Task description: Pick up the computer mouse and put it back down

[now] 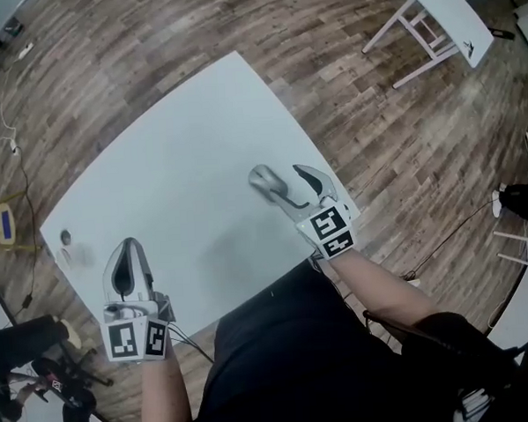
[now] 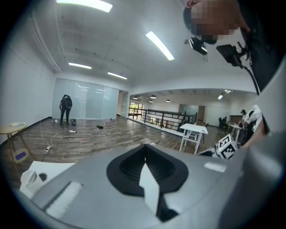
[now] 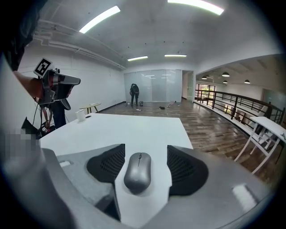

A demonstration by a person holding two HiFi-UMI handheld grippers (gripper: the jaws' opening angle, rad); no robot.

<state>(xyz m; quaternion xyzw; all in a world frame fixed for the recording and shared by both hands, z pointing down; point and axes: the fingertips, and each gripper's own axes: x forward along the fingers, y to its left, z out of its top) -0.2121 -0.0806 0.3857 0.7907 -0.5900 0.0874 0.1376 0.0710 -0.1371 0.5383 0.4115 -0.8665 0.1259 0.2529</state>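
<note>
Grey moulded plastic of the right gripper fills the foreground of its own view. Its jaws stand well apart, and their black ribbed pads sit on either side of the computer mouse without pressing on it. It grips nothing.

The mouse is a smooth, rounded oval in matte silver-grey with a thin centre seam. It lies flat on the table, close to the right edge and not far from the near right corner.

With the mouse resting on the surface and the jaws bracketing it, the pictures cannot settle whether the lift has yet to come or the put-down is already done. My reading is that this is one end of the task, not its middle.

At the near edge toward the left corner, the left gripper has its jaws closed together on nothing. It is well apart from the mouse and seems to play no part.

The tabletop is plain, pale and matte, with squared corners. Beyond it lies a wood-plank floor, dark and streaky. A white side table stands off past the far right.
</note>
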